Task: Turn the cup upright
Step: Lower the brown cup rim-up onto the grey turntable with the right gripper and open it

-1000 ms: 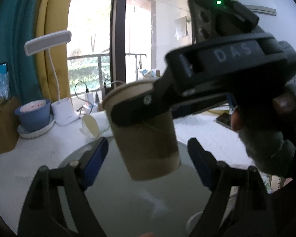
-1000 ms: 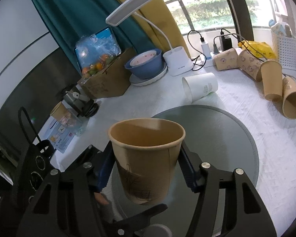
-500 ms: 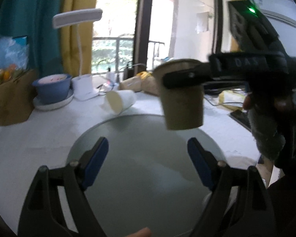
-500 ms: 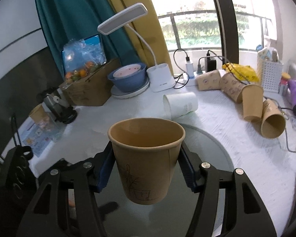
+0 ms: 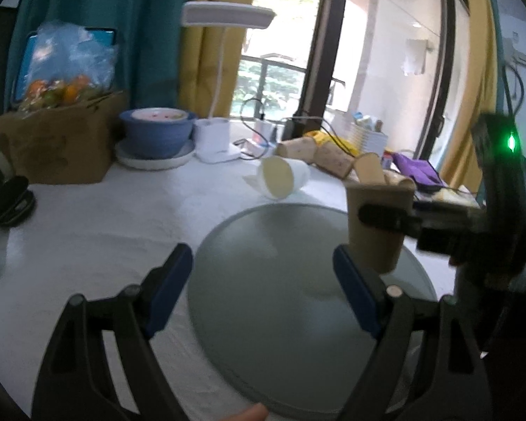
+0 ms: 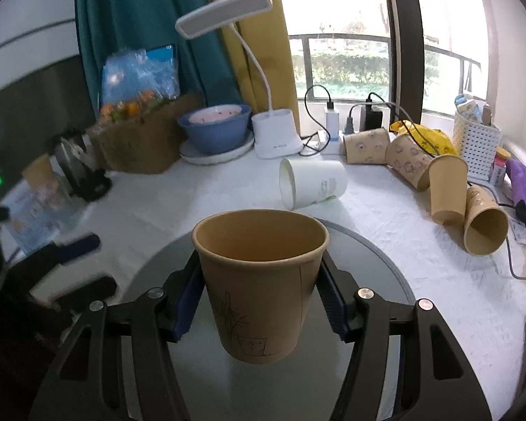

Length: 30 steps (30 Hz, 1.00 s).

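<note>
A: Where is the brown paper cup with the line drawing on its side (image 6: 261,287)?

B: Upright, mouth up, clamped between the blue pads of the right gripper (image 6: 261,301); the jaws press on its two sides. It hangs above the round grey glass turntable (image 6: 385,273), its base clear of the glass.

A: And in the left wrist view?

B: The same cup (image 5: 377,224) shows at about 3 o'clock over the disc (image 5: 280,298), with a black finger of the right gripper (image 5: 385,215) across its wall. The left gripper (image 5: 263,291) holds nothing; its jaws stand wide, one blue pad at each side of the disc's near part.

A: What else is on the counter?

B: The white cloth-covered counter (image 6: 150,210) carries a white paper cup on its side (image 6: 312,182) at 12 o'clock of the disc, mouth to the left. At 2 o'clock several brown paper cups (image 6: 445,189) lie tumbled together. Toward 11 o'clock a blue bowl on a white plate (image 6: 215,129) sits just beside a white desk lamp (image 6: 275,133), with a brown cardboard box of fruit (image 6: 140,140) to its left. A white slotted basket (image 6: 477,149) is at the far right, by the window.
</note>
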### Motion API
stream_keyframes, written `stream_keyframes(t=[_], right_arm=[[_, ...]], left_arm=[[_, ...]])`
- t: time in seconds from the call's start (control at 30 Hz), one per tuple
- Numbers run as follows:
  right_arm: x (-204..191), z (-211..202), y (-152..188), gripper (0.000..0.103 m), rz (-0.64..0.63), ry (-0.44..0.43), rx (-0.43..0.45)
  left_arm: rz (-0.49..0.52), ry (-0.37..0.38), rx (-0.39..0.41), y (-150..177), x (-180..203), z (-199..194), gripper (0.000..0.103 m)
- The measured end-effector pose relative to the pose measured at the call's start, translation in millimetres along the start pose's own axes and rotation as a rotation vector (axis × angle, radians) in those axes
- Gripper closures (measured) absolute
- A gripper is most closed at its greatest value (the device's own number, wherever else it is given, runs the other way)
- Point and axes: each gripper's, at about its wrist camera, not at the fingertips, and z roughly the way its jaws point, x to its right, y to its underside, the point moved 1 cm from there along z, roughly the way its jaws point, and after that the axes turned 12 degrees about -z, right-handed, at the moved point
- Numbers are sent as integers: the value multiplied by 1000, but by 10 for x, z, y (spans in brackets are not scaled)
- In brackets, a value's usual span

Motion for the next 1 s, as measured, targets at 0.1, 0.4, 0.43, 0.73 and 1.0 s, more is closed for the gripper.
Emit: stream_keyframes(t=[0.1, 0.4, 0.43, 0.73, 1.0], right_arm=[[-68, 90, 49, 39, -36, 40, -5], [-189, 175, 129, 39, -89, 70, -24], [-184, 171, 132, 39, -86, 74, -25], [-204, 52, 244, 37, -100, 96, -13], [-208, -17, 341, 36, -95, 113, -18]], left_arm=[[-30, -5, 9, -60, -99, 18, 19], [-83, -14, 6, -113, -261, 82, 19], [-85, -15, 1, -109, -265, 97, 19], [-101, -11, -5, -61, -260, 121, 19], [-113, -13, -9, -52, -202, 105, 20]])
